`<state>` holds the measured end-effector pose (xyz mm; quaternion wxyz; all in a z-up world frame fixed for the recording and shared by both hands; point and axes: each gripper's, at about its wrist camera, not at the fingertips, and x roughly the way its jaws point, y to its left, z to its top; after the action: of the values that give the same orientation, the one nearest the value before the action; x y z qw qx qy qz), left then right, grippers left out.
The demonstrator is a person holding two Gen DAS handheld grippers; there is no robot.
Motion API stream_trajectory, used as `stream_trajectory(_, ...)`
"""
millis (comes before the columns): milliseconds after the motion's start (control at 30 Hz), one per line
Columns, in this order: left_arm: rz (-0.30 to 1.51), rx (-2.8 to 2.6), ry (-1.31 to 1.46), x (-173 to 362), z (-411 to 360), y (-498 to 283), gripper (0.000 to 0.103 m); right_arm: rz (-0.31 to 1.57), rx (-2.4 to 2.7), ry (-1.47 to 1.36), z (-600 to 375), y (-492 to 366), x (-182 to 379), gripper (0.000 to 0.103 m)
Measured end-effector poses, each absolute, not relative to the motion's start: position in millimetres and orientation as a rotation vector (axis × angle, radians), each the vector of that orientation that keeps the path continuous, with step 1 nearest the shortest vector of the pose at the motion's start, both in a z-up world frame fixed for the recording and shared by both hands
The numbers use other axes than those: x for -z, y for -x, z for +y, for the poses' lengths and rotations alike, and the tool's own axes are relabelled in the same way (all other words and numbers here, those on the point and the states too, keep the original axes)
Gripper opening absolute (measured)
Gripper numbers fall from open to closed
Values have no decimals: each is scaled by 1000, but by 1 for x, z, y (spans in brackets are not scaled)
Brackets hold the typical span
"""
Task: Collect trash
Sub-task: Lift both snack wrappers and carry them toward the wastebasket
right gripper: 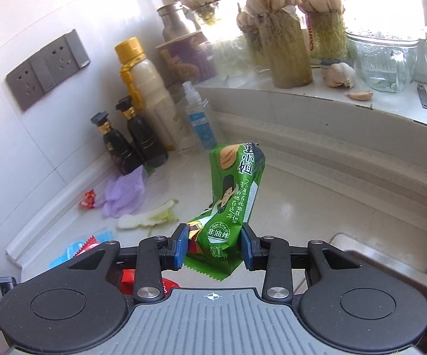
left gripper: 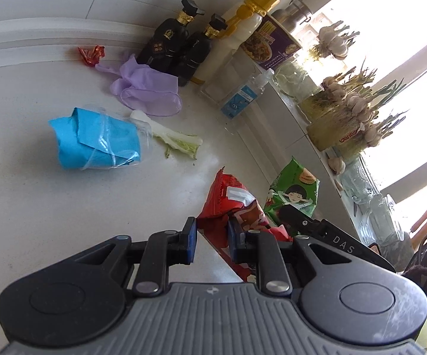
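**Both tools gripping snack wrappers**

The left tool (left gripper: 211, 241) is clamping a red wrapper (left gripper: 231, 204). The right tool (right gripper: 215, 244) is pinching a green wrapper (right gripper: 231, 195), which is standing up between its pads. Lying on the worktop (left gripper: 21, 201) at eleven o'clock from the left tool are a blue packet (left gripper: 95, 139), a cabbage scrap (left gripper: 175, 139), a purple glove (left gripper: 145, 88) and a small red wrapper (left gripper: 90, 53).

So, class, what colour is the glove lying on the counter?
Pale purple glove; clearest in the left wrist view.
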<state>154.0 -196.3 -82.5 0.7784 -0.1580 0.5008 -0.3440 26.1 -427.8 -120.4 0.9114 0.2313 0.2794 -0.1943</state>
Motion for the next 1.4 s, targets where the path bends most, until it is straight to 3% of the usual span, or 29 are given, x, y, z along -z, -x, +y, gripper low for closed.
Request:
stream_trajectory(667, 1048, 667, 409, 53, -69, -127, 19, 655, 265, -398, -307, -16, 93, 36)
stream_trajectory(1400, 994, 399, 500, 71, 64, -97, 19, 792, 9, -250, -164, -34, 103, 36)
